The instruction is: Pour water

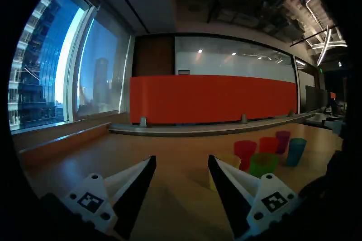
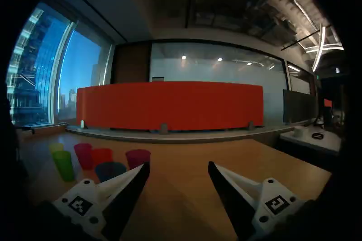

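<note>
Several coloured plastic cups stand in a cluster on the wooden table. In the left gripper view they sit ahead to the right: a yellow cup point(image 1: 227, 162) partly behind my right finger, a green cup point(image 1: 263, 164), red cups point(image 1: 245, 150), a purple cup point(image 1: 283, 140) and a teal cup point(image 1: 296, 150). My left gripper point(image 1: 182, 162) is open and empty, short of them. In the right gripper view the cups lie ahead to the left: a green cup point(image 2: 63, 165), a pink cup point(image 2: 83, 155), a blue cup point(image 2: 110, 170), a purple cup point(image 2: 137, 157). My right gripper point(image 2: 178, 168) is open with nothing between its fingers.
An orange divider panel point(image 1: 212, 98) runs across the far edge of the table point(image 1: 181, 196). Tall windows point(image 1: 54, 78) line the left side. A second desk with small items point(image 2: 312, 138) stands at the far right.
</note>
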A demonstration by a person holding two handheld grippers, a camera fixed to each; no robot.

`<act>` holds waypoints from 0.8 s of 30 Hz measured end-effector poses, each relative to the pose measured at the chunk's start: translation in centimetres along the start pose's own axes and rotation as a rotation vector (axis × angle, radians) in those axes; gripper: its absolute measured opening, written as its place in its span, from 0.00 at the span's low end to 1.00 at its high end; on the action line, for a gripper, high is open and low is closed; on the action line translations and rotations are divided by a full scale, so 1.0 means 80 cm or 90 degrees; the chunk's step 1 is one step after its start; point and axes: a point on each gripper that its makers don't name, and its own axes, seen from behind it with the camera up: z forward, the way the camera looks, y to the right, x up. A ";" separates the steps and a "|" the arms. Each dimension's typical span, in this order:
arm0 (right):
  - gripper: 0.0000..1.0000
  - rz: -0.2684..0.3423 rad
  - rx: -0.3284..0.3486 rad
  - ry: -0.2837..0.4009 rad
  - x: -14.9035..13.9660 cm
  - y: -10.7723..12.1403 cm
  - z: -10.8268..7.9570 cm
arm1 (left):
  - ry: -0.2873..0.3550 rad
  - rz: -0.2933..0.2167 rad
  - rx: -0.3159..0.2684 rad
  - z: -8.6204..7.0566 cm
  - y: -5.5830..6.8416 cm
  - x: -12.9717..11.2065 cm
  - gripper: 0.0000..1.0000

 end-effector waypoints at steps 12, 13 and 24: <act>0.99 -0.007 0.005 -0.004 0.014 -0.003 0.003 | 0.000 0.009 -0.006 0.002 0.004 0.015 0.84; 1.00 -0.007 0.009 -0.001 0.021 -0.005 0.003 | -0.001 0.003 -0.007 0.002 0.005 0.018 0.84; 0.99 -0.003 0.021 -0.010 0.089 -0.001 0.006 | -0.020 -0.038 -0.049 0.002 0.020 0.077 0.85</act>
